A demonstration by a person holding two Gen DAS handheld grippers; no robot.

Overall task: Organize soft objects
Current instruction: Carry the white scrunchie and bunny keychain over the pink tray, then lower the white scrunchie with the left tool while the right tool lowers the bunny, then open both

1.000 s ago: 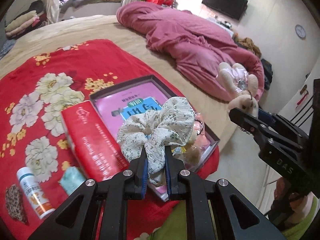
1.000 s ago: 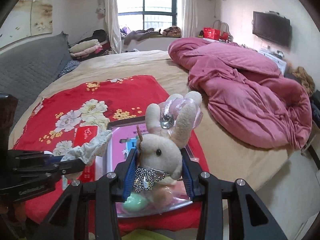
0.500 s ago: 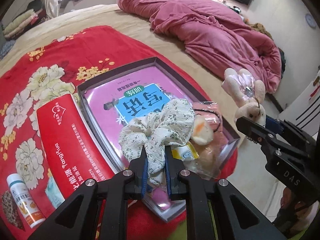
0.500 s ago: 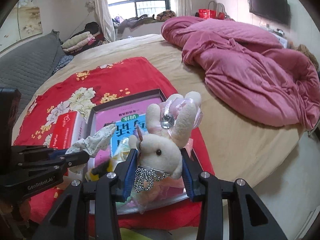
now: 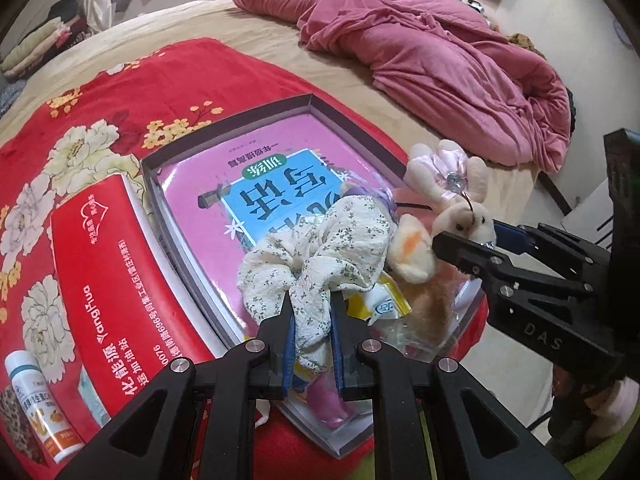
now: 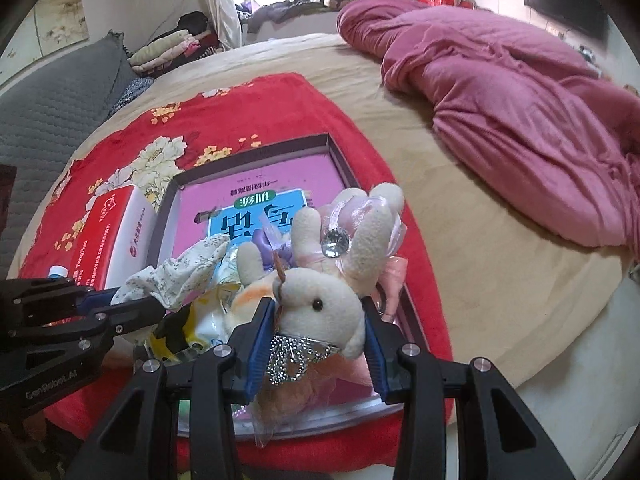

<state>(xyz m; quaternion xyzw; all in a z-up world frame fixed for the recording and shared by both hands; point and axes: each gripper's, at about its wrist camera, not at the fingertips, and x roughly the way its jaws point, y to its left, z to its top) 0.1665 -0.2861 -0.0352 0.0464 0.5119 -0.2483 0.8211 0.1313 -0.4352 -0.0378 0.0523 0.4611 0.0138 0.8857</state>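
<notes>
Presently the scrunchie (image 5: 320,248) is clamped in the left claw (image 5: 311,332), and the rabbit (image 6: 320,300) is clamped in the right claw (image 6: 316,340). Both are held just above the box (image 5: 224,120), over the soft toys piled at its near end. Release is best made low, each item set in beside the pile, clear of the rim, so nothing rolls out.
</notes>
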